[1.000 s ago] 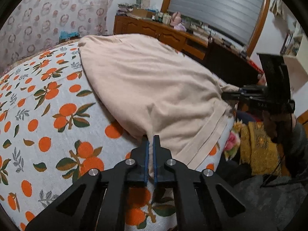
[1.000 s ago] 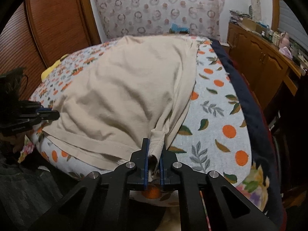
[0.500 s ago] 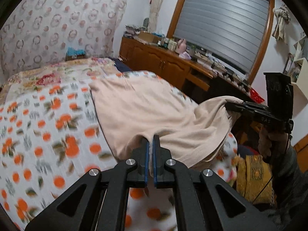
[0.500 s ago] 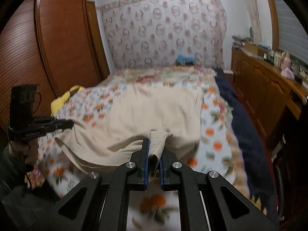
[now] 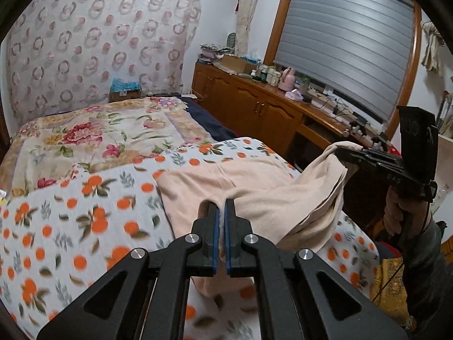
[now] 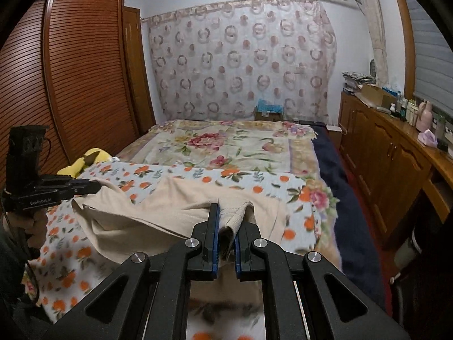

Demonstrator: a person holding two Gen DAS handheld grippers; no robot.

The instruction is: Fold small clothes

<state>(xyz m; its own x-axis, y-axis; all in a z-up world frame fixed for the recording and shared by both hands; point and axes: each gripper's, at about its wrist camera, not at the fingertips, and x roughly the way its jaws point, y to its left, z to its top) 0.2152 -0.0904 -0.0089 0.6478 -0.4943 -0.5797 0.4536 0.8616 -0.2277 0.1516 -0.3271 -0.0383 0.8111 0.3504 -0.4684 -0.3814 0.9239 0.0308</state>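
The beige garment [image 5: 254,198] lies on the bed [image 5: 85,212], its near edge lifted. Your left gripper [image 5: 222,212] and right gripper [image 6: 228,221] each have jaws pinching a corner. Carry both corners forward level, keep the edge taut, and lay it squarely over the far half.

far half of bed [image 6: 226,138] bare; wardrobe [image 6: 85,85] crowds one side, cluttered cabinet [image 6: 396,153] other side.

"GenRobot.AI" in white on side of left gripper [image 6: 94,187] body, right gripper [image 5: 338,150] side lettering too blurred to read, no other legible txt
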